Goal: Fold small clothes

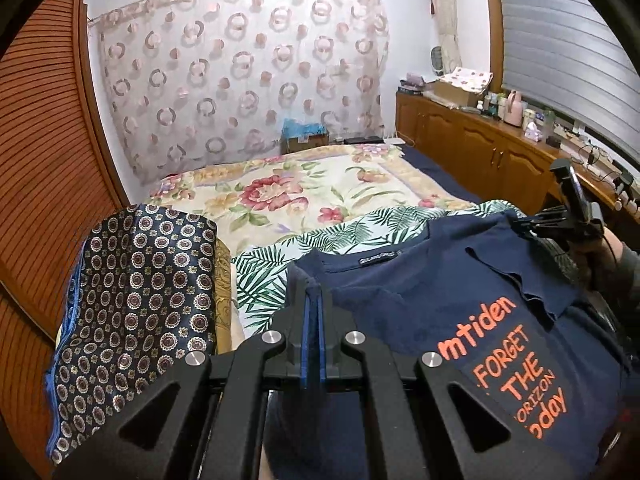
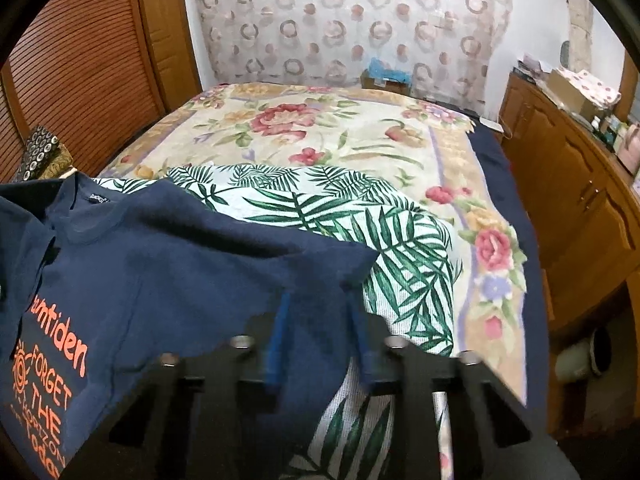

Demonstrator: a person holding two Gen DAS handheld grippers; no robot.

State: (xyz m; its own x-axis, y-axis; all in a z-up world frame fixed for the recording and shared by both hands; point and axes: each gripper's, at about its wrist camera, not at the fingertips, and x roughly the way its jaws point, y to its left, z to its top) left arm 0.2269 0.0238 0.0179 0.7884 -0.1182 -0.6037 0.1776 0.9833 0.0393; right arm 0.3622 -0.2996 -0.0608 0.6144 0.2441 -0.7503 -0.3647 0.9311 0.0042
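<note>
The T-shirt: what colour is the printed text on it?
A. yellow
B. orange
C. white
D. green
B: the navy T-shirt carries orange letters, such as "FORGET THE", plain in both wrist views.

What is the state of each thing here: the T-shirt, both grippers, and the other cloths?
Navy T-shirt: unfolded, print up, held at two edges.
Left gripper: shut on the shirt's edge.
Right gripper: fingers apart, shirt fabric between them.
Palm-leaf cloth: spread under the shirt.
Patterned dark cloth: folded, on a stack.
</note>
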